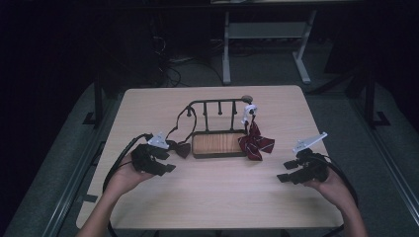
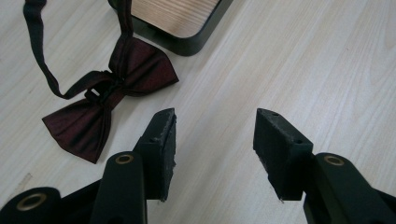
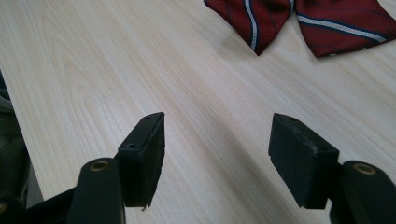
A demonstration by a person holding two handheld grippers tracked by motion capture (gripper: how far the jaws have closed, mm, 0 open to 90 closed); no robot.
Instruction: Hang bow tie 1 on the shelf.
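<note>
Bow tie (image 2: pixel 105 93): we see it, dark maroon, flat on the table (image 1: pixel 222 197), just left of the rack's tray (image 1: pixel 219 144); its strap runs up to the rack (image 1: pixel 217 106).
Left gripper (image 2: pixel 215 140): we find it just beside the bow tie, jaws apart, only bare wood between them.
Striped tie (image 1: pixel 256 142): we note it red, hanging from the rack's right end, resting against the tray.
Right gripper (image 3: pixel 217 149): we see it well right of the striped tie, jaws wide, holding nothing.
</note>
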